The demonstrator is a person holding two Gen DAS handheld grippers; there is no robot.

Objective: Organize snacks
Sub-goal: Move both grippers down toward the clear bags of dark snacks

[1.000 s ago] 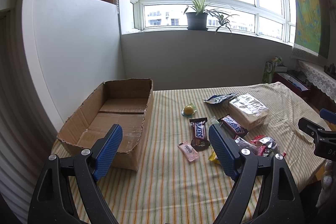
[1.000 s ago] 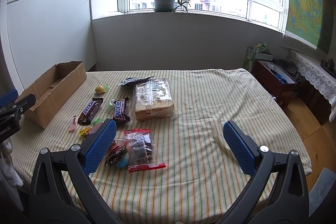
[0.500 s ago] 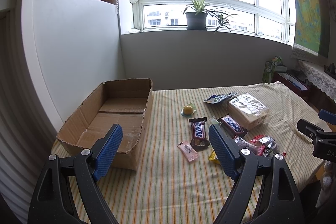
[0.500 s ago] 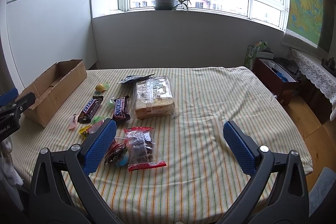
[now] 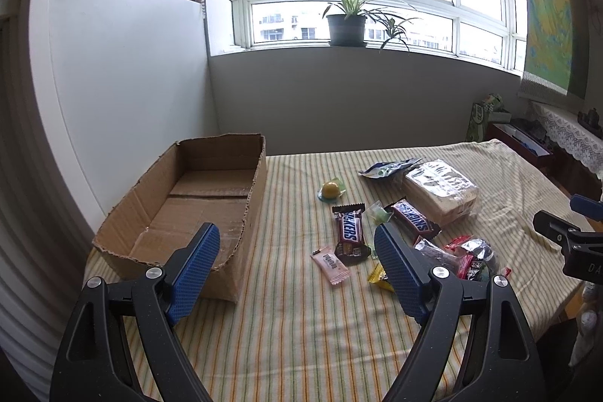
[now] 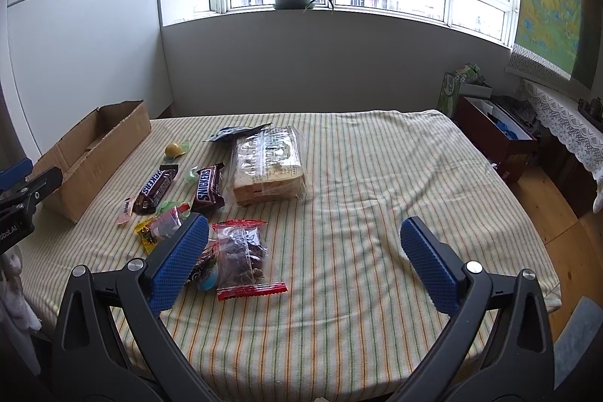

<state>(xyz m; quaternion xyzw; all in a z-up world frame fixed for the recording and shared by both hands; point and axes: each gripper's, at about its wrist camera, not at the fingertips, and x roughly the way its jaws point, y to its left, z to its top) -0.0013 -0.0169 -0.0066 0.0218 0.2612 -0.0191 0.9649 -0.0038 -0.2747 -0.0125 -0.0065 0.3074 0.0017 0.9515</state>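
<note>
Snacks (image 6: 209,189) scattered mid-table toward left edge, beside cardboard box (image 5: 196,202) at left edge. Left gripper (image 5: 297,268) spread wide, holding nothing. Right gripper (image 6: 303,260) likewise released, above striped tablecloth (image 6: 377,176).

- Open cardboard box (image 5: 196,198), nothing inside, sitting ahead-left of the left gripper (image 5: 297,272).
- Two Snickers bars (image 5: 349,230) lying flat just ahead of that gripper's right finger, a small pink wrapper (image 5: 330,264) beside the nearer one.
- Yellow candy (image 5: 329,190) farther out, well beyond the bars.
- Clear-wrapped bread loaf (image 6: 268,165) lying flat, far ahead-left of the right gripper (image 6: 303,253).
- Red-edged clear snack bag (image 6: 243,257) flat, just inside that gripper's left finger.
</note>
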